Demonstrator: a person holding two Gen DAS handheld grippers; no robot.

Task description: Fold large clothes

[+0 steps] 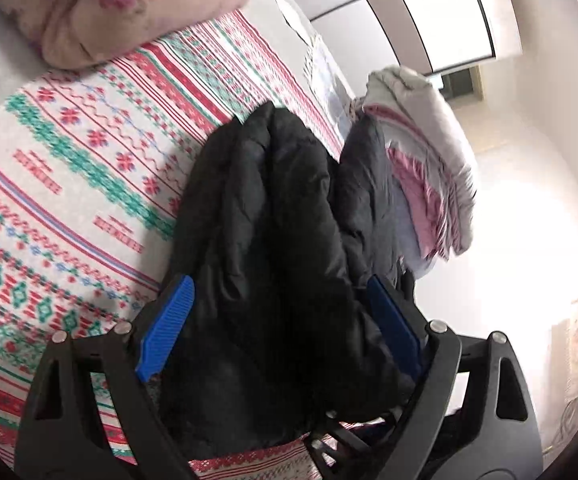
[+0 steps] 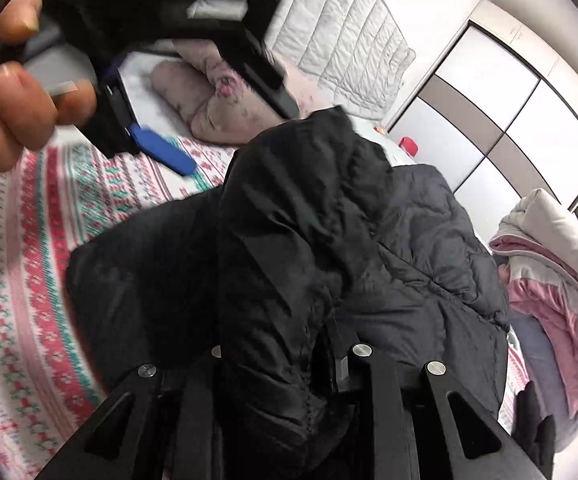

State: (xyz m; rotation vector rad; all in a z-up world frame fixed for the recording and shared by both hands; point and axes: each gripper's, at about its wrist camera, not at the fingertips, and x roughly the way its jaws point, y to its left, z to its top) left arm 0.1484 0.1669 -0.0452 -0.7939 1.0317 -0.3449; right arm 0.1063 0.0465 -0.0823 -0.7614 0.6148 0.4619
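Observation:
A black puffer jacket (image 1: 273, 216) lies bunched on the patterned bedspread (image 1: 69, 160). In the left wrist view my left gripper (image 1: 281, 320) has its blue pads (image 1: 169, 324) spread wide with a thick fold of the jacket lying between them. In the right wrist view the jacket (image 2: 289, 240) drapes over my right gripper (image 2: 289, 344), whose fingers are hidden under the fabric and look closed on it. The left gripper (image 2: 161, 152) also shows at the upper left of that view, held by a hand (image 2: 5, 112).
A pink floral pillow (image 1: 101, 8) lies at the head of the bed. A pile of grey and pink bedding (image 1: 421, 152) sits beside the jacket, near the bed edge. A white quilted headboard (image 2: 341, 36) and wardrobe doors (image 2: 501, 112) stand behind.

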